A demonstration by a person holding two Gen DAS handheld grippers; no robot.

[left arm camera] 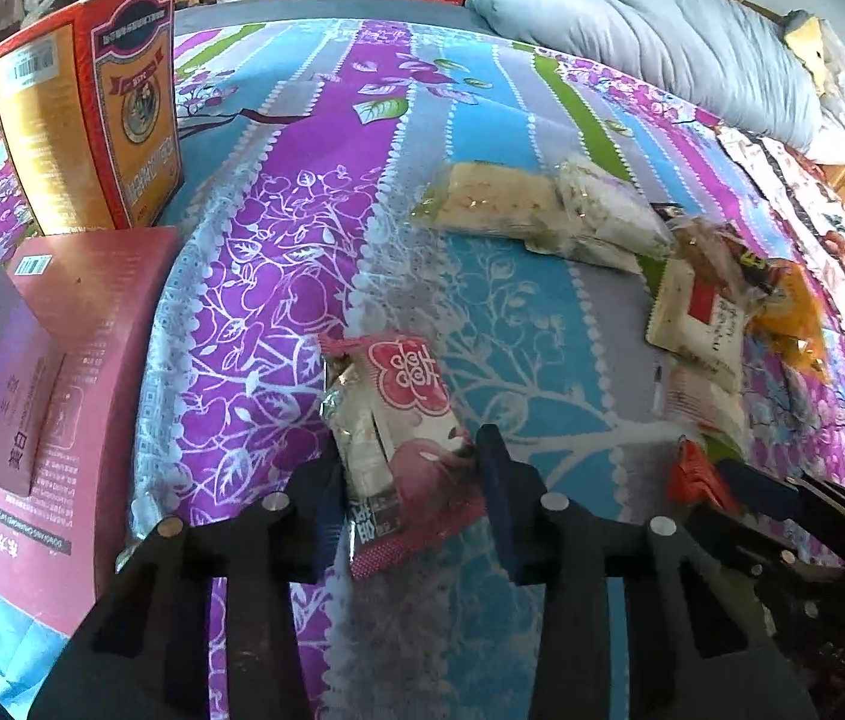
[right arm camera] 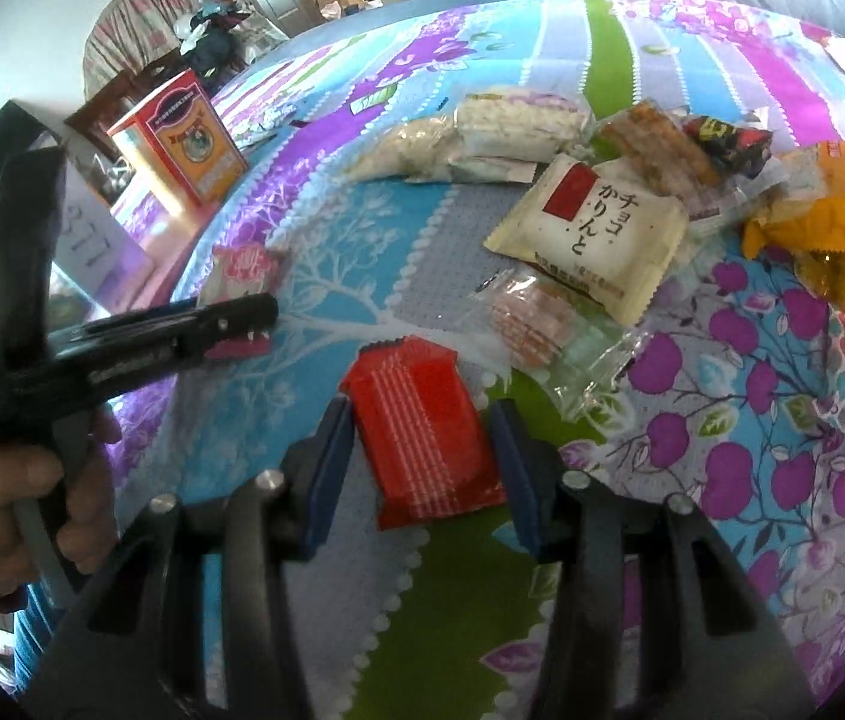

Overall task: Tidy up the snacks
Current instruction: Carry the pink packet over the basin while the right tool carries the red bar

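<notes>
In the left wrist view my left gripper is shut on a pink snack packet with a red flower mark, just above the bedspread. In the right wrist view my right gripper is closed on a red ribbed snack packet; both pads touch its sides. The left gripper also shows in the right wrist view with the pink packet. A pile of loose snacks lies beyond: a cream packet with Japanese writing, clear-wrapped white cakes, orange bags.
A pink flat box lies at the left, with an upright orange-red box behind it. A grey pillow lies at the back right. The flowered bedspread covers the bed.
</notes>
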